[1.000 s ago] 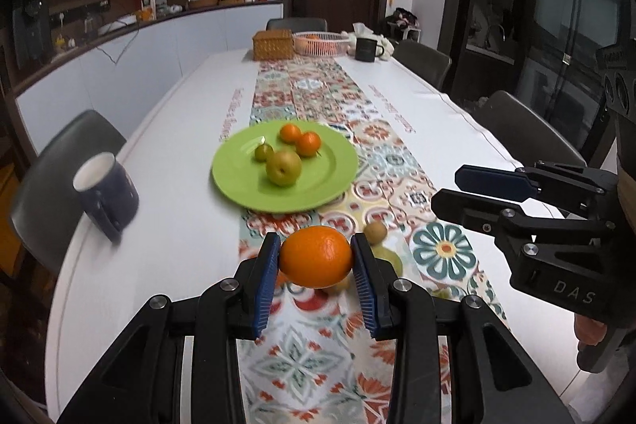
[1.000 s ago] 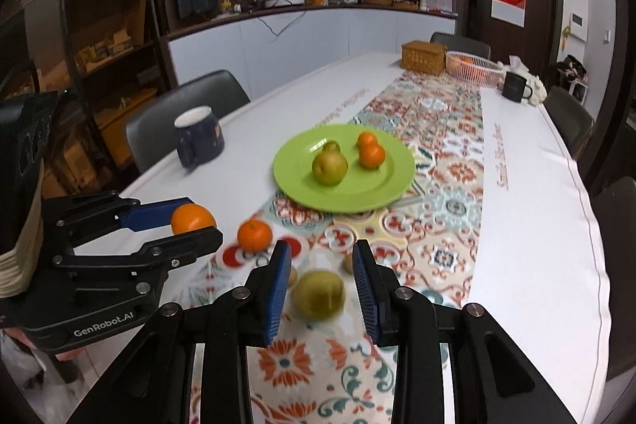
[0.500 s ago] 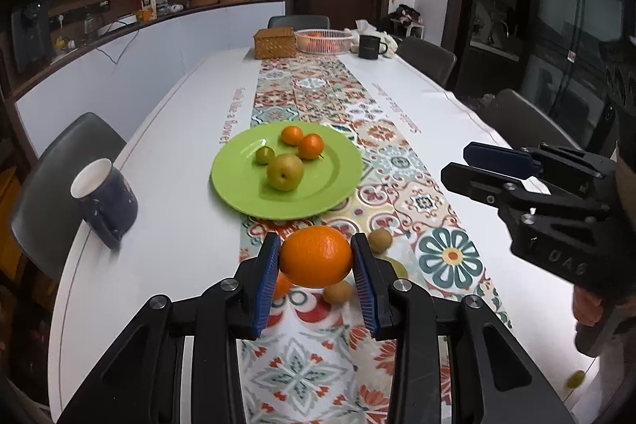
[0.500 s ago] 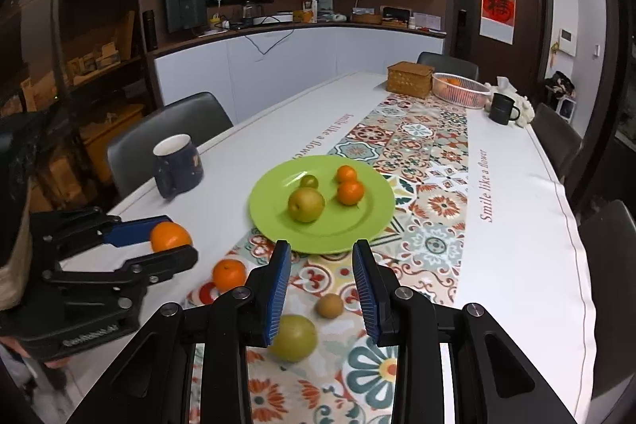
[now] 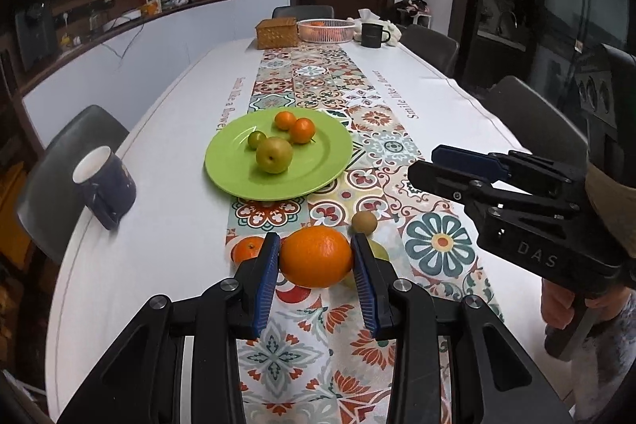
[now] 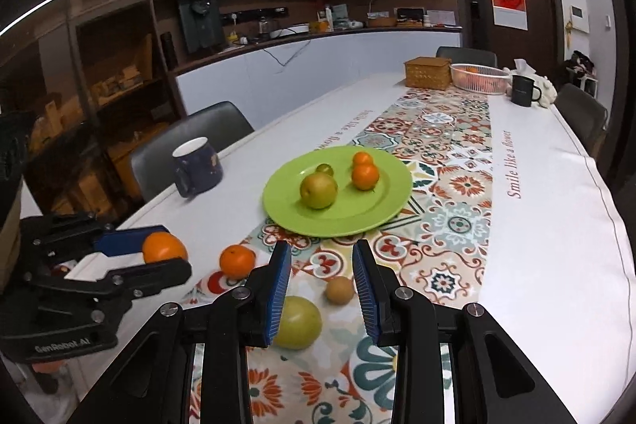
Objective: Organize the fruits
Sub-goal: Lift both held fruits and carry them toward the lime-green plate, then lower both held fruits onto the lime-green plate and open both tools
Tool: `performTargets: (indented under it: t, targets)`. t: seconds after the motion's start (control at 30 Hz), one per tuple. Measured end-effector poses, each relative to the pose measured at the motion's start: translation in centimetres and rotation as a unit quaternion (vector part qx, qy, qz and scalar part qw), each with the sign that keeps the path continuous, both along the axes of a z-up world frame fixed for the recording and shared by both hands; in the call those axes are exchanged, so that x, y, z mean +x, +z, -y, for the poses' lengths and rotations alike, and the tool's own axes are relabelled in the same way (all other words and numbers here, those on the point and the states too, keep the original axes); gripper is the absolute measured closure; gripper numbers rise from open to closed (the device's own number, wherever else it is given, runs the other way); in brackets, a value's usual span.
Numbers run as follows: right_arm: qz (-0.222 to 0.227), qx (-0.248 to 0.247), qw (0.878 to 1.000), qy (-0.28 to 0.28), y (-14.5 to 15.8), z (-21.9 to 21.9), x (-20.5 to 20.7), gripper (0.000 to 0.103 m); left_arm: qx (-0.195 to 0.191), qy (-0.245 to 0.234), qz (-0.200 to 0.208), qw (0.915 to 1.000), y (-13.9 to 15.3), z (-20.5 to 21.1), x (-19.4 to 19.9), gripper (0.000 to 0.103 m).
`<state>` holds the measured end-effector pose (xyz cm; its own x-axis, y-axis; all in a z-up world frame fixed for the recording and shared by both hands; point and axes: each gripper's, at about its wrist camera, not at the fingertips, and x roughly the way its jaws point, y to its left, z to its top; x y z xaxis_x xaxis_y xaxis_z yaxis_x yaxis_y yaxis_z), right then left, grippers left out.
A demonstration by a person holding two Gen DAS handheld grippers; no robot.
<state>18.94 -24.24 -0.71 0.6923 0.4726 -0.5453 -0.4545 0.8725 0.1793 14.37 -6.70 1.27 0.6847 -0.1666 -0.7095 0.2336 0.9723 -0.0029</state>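
Observation:
My left gripper (image 5: pixel 314 261) is shut on a large orange (image 5: pixel 316 256) and holds it above the patterned runner; it also shows in the right wrist view (image 6: pixel 164 246). My right gripper (image 6: pixel 321 281) is open and empty above the runner. A green plate (image 5: pixel 318 169) holds a green pear (image 5: pixel 273 154), two small oranges (image 5: pixel 302 130) and a small green fruit (image 5: pixel 256 139). On the runner near me lie a small orange (image 6: pixel 237 261), a brown kiwi (image 6: pixel 340 289) and a yellow-green pear (image 6: pixel 298 320).
A dark blue mug (image 5: pixel 104 181) stands at the table's left edge by a grey chair (image 5: pixel 59 161). At the far end are a wicker box (image 5: pixel 277 32), a white basket (image 5: pixel 326 30) and a black mug (image 5: pixel 373 34). Chairs line the right side.
Both grippers have risen and drawn back from the plate. The right gripper has left the yellow-green pear on the runner. The left still holds the orange.

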Motion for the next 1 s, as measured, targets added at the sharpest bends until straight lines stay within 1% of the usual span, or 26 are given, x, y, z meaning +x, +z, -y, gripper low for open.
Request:
performTargets:
  t: [0.1,0.37,0.57,0.63,0.77,0.87,1.0]
  targets:
    - [0.006,0.004,1.0,0.005,0.3,-0.3,-0.1,0.07,-0.001,0.003,-0.003,1.0,-0.2,-0.2,0.1,0.067]
    - [0.005,0.003,1.0,0.013,0.3,-1.1,0.2,0.07,-0.002,0.013,-0.011,0.9999,-0.8,-0.8,0.2,0.067]
    - [0.016,0.009,1.0,0.02,1.5,-1.6,0.5,0.07,-0.005,0.021,-0.012,0.9997,-0.8,-1.4,0.4,0.067]
    - [0.023,0.011,0.999,0.023,2.0,-2.0,0.7,0.07,-0.009,0.025,-0.011,0.9996,-0.7,-1.7,0.5,0.067]
    - [0.038,0.02,0.998,0.038,3.1,-3.1,1.3,0.07,-0.004,0.041,-0.005,0.9991,-0.3,-2.8,0.3,0.067]
    - [0.055,0.039,0.996,0.059,4.8,-4.8,2.0,0.07,-0.003,0.057,-0.002,0.9984,0.0,-3.9,0.2,0.067]
    - [0.079,0.022,0.992,0.092,6.7,-7.4,1.7,0.07,-0.013,0.081,0.005,0.9967,0.6,-5.7,0.0,0.067]
